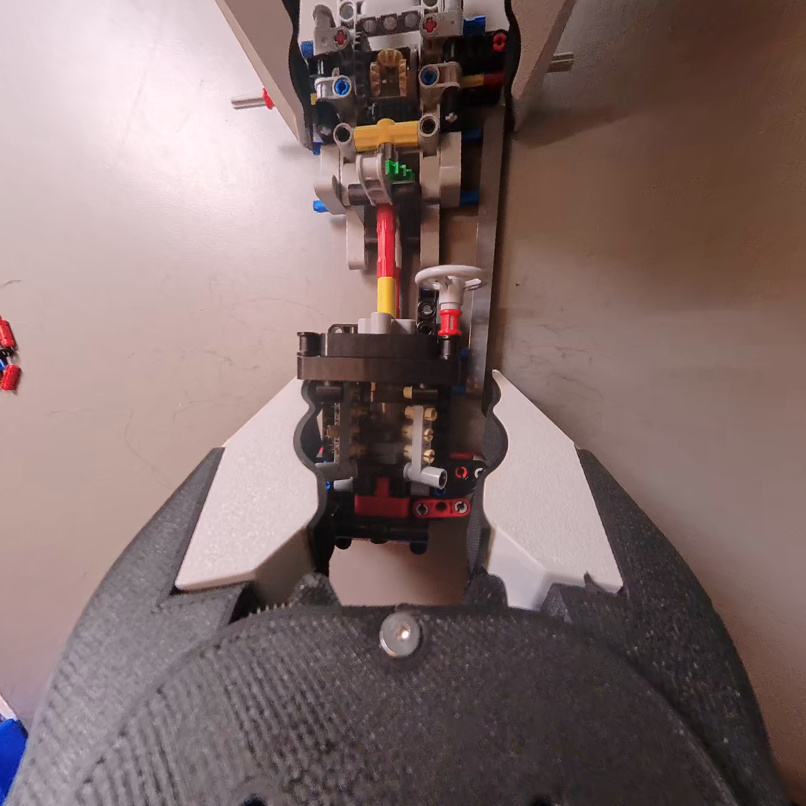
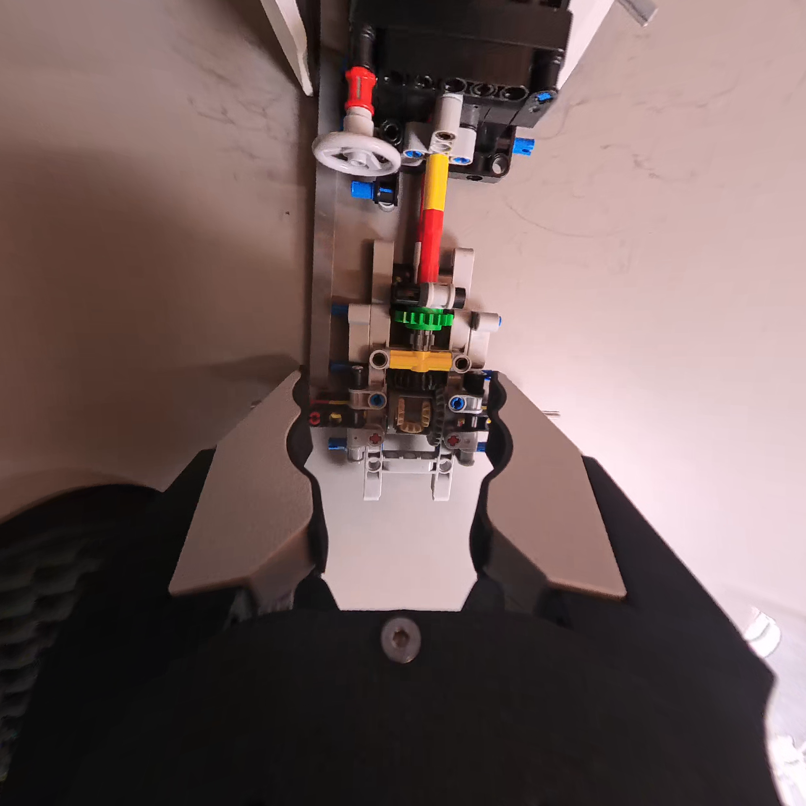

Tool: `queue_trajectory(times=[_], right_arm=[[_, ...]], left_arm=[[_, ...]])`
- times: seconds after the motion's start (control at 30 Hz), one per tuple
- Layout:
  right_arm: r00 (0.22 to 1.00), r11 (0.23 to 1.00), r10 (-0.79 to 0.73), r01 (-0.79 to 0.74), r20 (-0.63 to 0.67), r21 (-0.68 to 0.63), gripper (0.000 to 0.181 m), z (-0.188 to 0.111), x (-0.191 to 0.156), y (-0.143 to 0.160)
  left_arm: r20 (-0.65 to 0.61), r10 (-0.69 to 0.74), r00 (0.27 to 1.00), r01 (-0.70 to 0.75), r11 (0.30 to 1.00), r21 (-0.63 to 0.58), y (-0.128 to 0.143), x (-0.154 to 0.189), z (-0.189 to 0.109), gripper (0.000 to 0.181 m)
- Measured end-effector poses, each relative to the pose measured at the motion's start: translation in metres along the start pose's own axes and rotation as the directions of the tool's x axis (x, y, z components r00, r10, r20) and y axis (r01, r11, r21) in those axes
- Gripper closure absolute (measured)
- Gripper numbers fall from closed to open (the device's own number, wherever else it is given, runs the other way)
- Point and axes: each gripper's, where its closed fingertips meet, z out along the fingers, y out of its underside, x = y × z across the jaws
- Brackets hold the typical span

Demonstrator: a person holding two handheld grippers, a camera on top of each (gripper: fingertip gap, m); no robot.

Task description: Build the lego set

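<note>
Chassis [image 1: 384, 270] part-built, steering wheel [image 1: 449, 275] fitted; left gripper [image 1: 399, 440] and right gripper [image 2: 399, 418] each clamp an end; loose pins [image 1: 8, 353] unplaced.

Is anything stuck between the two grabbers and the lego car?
No. Both grippers already clamp the model, left gripper on the black end, right gripper on the grey gear end. Nothing shows between fingers and bricks.

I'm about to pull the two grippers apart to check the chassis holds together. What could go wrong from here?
1. The ends look linked mainly by the red-and-yellow axle; pulling might slide it out of its connectors.
2. The left gripper clamps the engine end, the right gripper the gear end; any twist could pop pins.
3. The white steering wheel sticks out sideways and may snag.
</note>
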Motion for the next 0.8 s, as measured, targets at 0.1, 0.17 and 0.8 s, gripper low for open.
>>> queue_trajectory(times=[0.1, 0.17, 0.8], right_arm=[[1.0, 1.0, 0.01, -0.01, 0.004, 0.017, 0.104, 0.0, -0.0002, -0.0001], [1.0, 1.0, 0.008, -0.008, -0.002, 0.02, 0.105, -0.0004, -0.0008, -0.0003], [0.999, 0.992, 0.016, -0.022, -0.047, -0.121, 0.108, -0.003, -0.0043, 0.0025]], left_arm=[[0.002, 0.001, 1.0, -0.001, 1.0, 0.005, -0.0001, -0.0001, 0.0, 0.107], [0.004, 0.003, 1.0, -0.003, 1.0, 0.008, -0.0002, 0.0, -0.0001, 0.107], [0.008, -0.028, 1.0, 0.028, 0.999, 0.017, -0.0013, 0.0029, 0.0006, 0.107]])
